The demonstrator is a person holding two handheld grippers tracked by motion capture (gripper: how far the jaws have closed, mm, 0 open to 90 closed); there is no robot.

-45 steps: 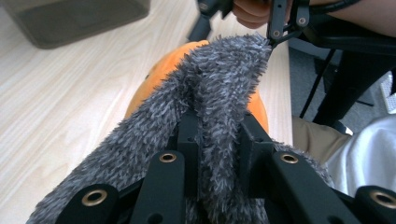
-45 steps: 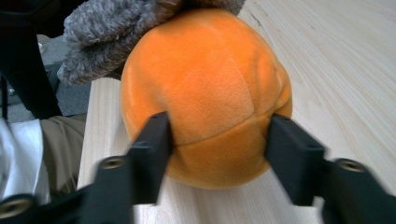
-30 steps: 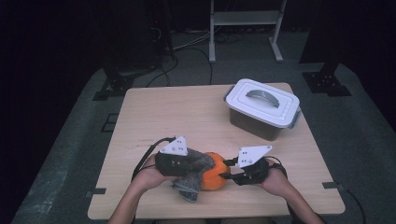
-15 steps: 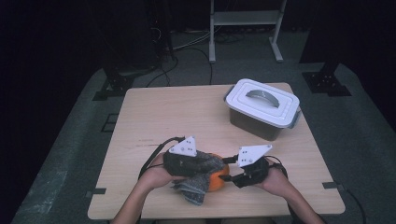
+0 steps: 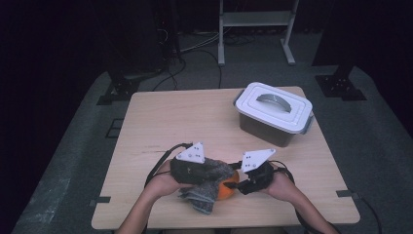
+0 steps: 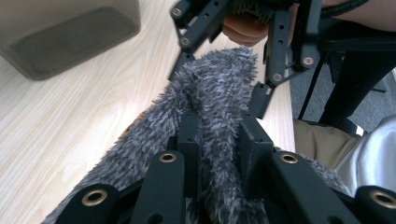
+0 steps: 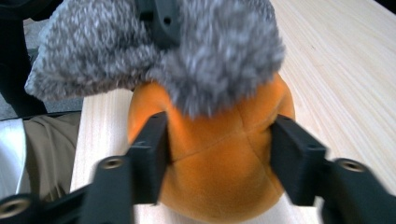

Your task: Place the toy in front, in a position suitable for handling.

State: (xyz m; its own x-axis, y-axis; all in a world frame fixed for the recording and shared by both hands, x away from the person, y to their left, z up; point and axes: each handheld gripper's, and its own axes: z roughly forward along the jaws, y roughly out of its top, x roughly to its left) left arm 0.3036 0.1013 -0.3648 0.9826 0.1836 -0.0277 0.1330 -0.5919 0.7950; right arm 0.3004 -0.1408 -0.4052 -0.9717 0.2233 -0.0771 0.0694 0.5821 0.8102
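While grey fuzzy sock [image 5: 207, 187] lay lower centre of high view, draped over orange plush ball [image 5: 226, 187]: left gripper [image 5: 202, 170] pinched fold tight, likely to peel sock off. Right gripper [image 7: 217, 149], jaws just narrowed, flanked ball at both sides, apparently steadying it; contact unclear.

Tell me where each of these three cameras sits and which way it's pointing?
High view: above the table's near edge, looking forward and down; forearms, left gripper, right gripper.
Left gripper view: along jaws clamped on grey fuzzy cloth.
Right gripper view: along jaws flanking orange plush.
All three share the cloth.
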